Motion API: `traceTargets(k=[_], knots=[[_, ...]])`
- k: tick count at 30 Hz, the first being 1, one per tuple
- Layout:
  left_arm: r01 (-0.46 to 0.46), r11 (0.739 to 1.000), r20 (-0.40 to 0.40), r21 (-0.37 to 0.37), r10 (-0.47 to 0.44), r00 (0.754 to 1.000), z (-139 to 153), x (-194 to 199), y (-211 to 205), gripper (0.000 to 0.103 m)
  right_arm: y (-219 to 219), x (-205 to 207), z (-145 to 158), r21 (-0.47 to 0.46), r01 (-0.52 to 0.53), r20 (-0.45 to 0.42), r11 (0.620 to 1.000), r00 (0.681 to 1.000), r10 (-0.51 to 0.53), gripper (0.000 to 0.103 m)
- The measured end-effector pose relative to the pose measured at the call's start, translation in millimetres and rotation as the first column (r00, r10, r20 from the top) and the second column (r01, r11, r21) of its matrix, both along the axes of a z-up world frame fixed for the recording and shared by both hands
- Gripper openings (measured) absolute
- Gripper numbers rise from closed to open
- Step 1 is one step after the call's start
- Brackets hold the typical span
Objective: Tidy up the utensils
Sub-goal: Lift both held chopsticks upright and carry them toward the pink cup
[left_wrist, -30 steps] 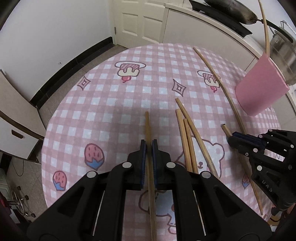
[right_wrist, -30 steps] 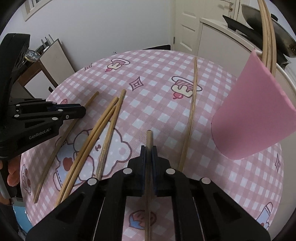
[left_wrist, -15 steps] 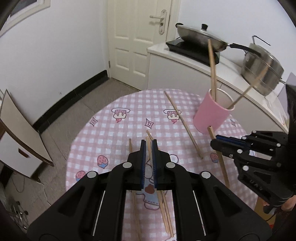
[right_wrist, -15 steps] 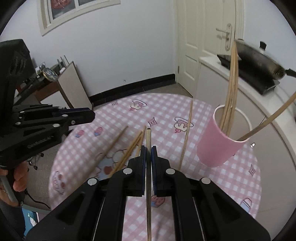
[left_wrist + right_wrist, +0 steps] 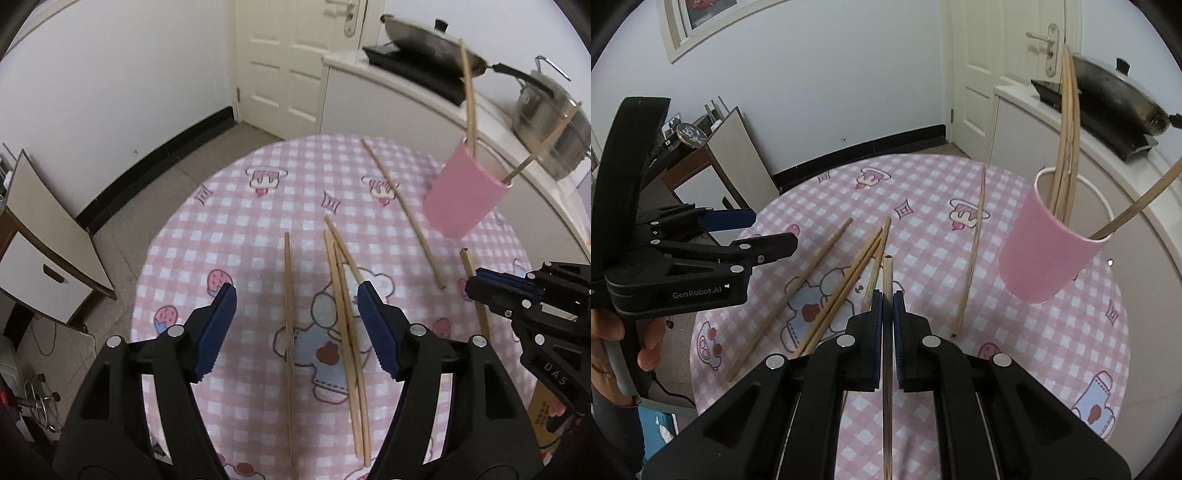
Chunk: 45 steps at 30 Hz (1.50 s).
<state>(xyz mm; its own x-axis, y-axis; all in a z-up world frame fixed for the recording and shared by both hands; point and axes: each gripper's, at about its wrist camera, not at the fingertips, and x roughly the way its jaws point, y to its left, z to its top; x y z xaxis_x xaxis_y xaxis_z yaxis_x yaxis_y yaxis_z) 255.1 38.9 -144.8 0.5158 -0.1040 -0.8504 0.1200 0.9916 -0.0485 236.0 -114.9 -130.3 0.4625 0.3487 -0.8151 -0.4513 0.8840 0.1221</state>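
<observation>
The left gripper (image 5: 297, 304) is seen opening, nothing gripped between its blue pads, above loose wooden chopsticks (image 5: 345, 295) lying on the round table's pink checked cloth (image 5: 240, 221). The right gripper (image 5: 885, 302) is clamped on one wooden chopstick (image 5: 887, 280). A pink cylindrical cup (image 5: 1049, 254) holding more chopsticks stands at two o'clock.

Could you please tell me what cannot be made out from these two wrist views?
- Cup contents: both views, its wall hides the chopsticks' lower ends.
- Held chopstick: right wrist view, its lower end is cut off by the bottom edge.
- Right tool: left wrist view, cut off by the right edge.
</observation>
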Motion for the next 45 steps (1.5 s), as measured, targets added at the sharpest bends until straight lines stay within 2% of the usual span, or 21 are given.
traceTargets(k=[3, 7, 9, 14, 17, 19, 23, 28, 33, 39, 45], knots=[[-0.007, 1.0, -0.032, 0.012, 0.008, 0.999, -15, 11, 1, 0.066, 2, 7, -9, 0.0, -0.002, -0.016, 1.0, 1.0, 0.002, 0.005], [0.009, 1.0, -0.09, 0.018, -0.007, 0.996, -38, 24, 0, 0.044, 4, 19, -20, -0.004, -0.003, -0.038, 1.0, 0.999, 0.002, 0.005], [0.014, 1.0, -0.121, 0.017, -0.012, 0.993, -51, 31, 0, 0.037, 5, 24, -26, -0.004, -0.003, -0.05, 1.0, 0.999, 0.003, 0.005], [0.027, 0.999, -0.156, 0.036, -0.021, 0.988, -67, 37, -3, 0.029, 8, 34, -37, -0.005, -0.007, -0.07, 1.0, 0.997, 0.007, 0.005], [0.038, 0.998, -0.148, 0.054, -0.029, 0.989, -68, 37, -5, 0.019, 8, 38, -39, -0.001, -0.007, -0.076, 1.0, 0.997, 0.007, 0.005], [0.038, 0.998, -0.141, 0.057, -0.03, 0.99, -69, 38, -8, 0.007, 9, 39, -40, 0.001, -0.008, -0.077, 1.0, 0.997, 0.008, 0.005], [0.022, 0.998, -0.119, 0.057, -0.015, 0.993, -67, 37, -8, 0.006, 8, 36, -36, 0.006, -0.007, -0.068, 1.0, 0.998, 0.008, 0.005], [0.015, 1.0, -0.049, 0.009, -0.015, 0.999, -39, 24, -6, 0.006, 3, 27, -18, 0.019, 0.0, -0.03, 1.0, 1.0, 0.0, 0.005], [0.029, 0.998, 0.083, -0.05, -0.024, 0.996, 20, -5, -5, 0.006, -3, 12, 12, 0.039, 0.008, 0.035, 0.999, 0.999, -0.009, 0.005], [0.051, 0.995, 0.225, -0.081, -0.032, 0.974, 78, -38, -16, 0.006, -18, -15, 54, 0.065, 0.02, 0.135, 0.998, 0.991, -0.028, 0.004], [0.089, 0.989, 0.317, -0.114, -0.049, 0.947, 113, -62, -37, 0.006, -41, -41, 95, 0.096, 0.05, 0.257, 0.994, 0.963, -0.073, 0.004]])
